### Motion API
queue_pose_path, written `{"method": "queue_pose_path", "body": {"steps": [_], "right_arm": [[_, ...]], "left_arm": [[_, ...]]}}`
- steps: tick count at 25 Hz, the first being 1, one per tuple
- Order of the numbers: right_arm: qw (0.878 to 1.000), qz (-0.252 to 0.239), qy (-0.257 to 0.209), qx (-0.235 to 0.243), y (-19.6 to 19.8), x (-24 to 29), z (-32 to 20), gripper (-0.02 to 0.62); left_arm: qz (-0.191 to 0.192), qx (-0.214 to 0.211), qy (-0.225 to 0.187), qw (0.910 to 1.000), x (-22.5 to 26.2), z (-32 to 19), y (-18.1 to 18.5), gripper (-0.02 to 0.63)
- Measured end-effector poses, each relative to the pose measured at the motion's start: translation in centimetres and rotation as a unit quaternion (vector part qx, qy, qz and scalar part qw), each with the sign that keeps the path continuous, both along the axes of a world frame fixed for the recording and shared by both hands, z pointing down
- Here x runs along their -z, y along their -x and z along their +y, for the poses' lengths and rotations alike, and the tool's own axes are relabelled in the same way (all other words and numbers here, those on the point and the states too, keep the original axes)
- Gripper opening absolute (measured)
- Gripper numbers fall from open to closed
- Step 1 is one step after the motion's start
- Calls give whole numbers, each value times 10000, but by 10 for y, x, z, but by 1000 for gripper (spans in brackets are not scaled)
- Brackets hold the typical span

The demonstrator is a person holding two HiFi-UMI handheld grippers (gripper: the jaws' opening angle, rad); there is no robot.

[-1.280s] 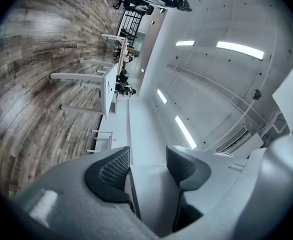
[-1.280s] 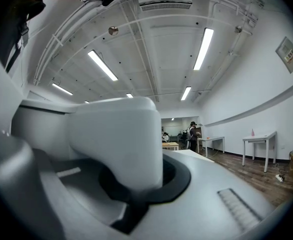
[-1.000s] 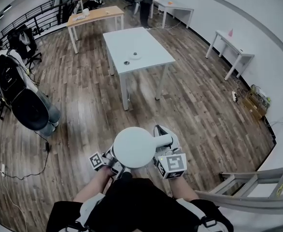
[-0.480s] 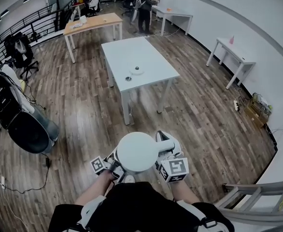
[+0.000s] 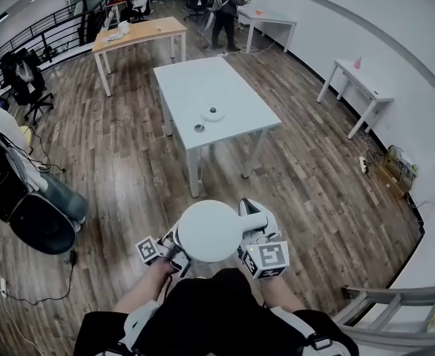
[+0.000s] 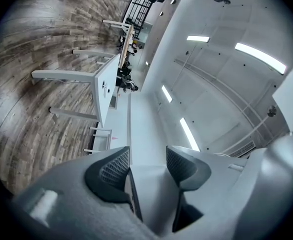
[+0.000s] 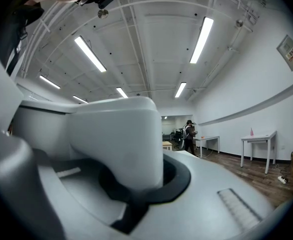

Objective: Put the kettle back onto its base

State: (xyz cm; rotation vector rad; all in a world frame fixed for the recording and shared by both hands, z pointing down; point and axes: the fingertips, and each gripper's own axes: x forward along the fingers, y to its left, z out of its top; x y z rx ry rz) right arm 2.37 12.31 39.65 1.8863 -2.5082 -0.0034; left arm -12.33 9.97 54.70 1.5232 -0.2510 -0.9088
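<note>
In the head view: table [image 5: 232, 80] with base [image 5: 212, 115] nearer than a second ago — kettle [image 5: 208, 231] carried, not yet there. Left gripper view: left gripper [image 6: 146, 159] unclenched, empty. Right gripper view: right gripper [image 7: 136, 184] clamped on kettle handle [image 7: 119, 134].

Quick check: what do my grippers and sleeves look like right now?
The left gripper and right gripper are pale grey plastic with dark pads, cross-hatched on the left. Each carries a white cube with black square markers. Dark top, forearms uncovered.
</note>
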Motion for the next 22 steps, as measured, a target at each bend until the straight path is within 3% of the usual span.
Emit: {"method": "queue_pose_path", "body": {"steps": [11, 22], "right_arm": [[9996, 69, 151, 245, -11, -6, -83, 6], [9988, -7, 77, 487, -64, -4, -188, 5]], "left_arm": [[51, 174, 153, 9997, -7, -73, -14, 222], [90, 372, 83, 9992, -2, -175, -63, 222]]}}
